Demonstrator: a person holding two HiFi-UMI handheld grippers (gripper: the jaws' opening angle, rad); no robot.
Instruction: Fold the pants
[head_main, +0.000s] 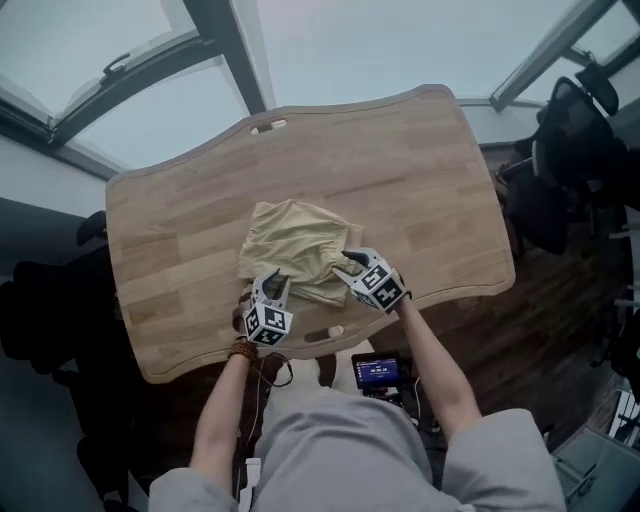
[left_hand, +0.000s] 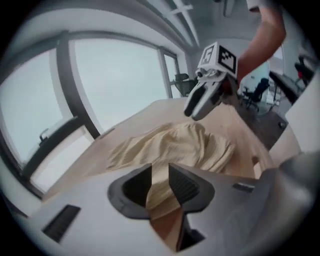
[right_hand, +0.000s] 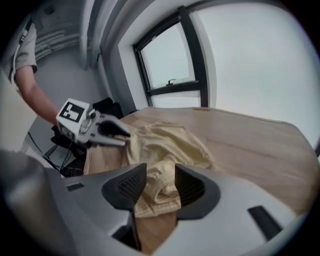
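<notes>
The pants (head_main: 295, 245), pale yellow, lie in a crumpled heap near the middle of the wooden counter (head_main: 420, 170), a little toward the person's edge. Their near edge is drawn up off the wood on both sides.

The left gripper (head_main: 272, 283) is at the heap's near left corner. In the left gripper view a strip of the pants (left_hand: 175, 145) runs up between its jaws and fills the narrow gap, so the left gripper (left_hand: 160, 181) is pinching the cloth.

The right gripper (head_main: 350, 262) is at the near right corner. In the right gripper view its jaws are spread wide, with a bunched fold of the pants (right_hand: 165, 145) sitting loosely between them; the right gripper (right_hand: 160, 186) is not clamping it. Each gripper shows in the other's view, just beside the heap: the right gripper (left_hand: 194, 111) and the left gripper (right_hand: 122, 135).

The rest of the counter is bare wood, with a slot (head_main: 268, 127) cut near its far edge. Beyond the far edge run grey window frames (head_main: 225, 45). A black office chair (head_main: 570, 150) stands off the right end, and a small lit screen (head_main: 380, 372) sits below the near edge, in front of the person.
</notes>
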